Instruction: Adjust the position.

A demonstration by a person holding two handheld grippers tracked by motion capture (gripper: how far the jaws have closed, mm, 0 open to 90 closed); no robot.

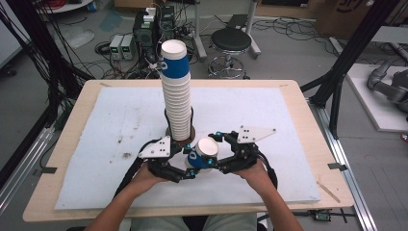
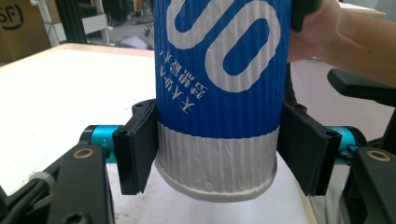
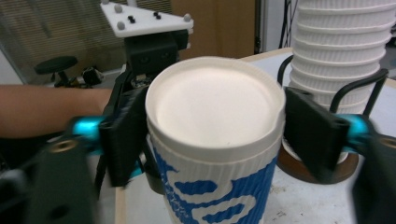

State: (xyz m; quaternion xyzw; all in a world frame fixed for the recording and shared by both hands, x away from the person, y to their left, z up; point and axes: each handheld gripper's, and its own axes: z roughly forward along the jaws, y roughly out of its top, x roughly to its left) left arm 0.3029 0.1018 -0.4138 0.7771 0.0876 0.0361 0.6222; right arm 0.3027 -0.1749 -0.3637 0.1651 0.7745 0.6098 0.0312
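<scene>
A blue-and-white ribbed paper cup (image 1: 202, 154) lies tilted in the air between both grippers, just in front of a tall stack of the same cups (image 1: 176, 96). My left gripper (image 1: 191, 165) is shut on the cup's base end; in the left gripper view both pads (image 2: 136, 147) press the cup (image 2: 219, 84) near its bottom. My right gripper (image 1: 215, 151) straddles the rim end. In the right gripper view its jaws flank the cup's white mouth (image 3: 214, 105), with a small gap on the right side, so this gripper (image 3: 215, 116) stands open. The stack (image 3: 343, 51) rises behind.
The stack stands in a black wire holder on a round brown base (image 3: 310, 171), on a white mat (image 1: 115, 120) over the wooden table (image 1: 315, 144). Beyond the far edge are a black stool (image 1: 231, 40) and electronics boxes (image 1: 121, 46) with cables. Black frame posts (image 1: 353, 48) rise at the right.
</scene>
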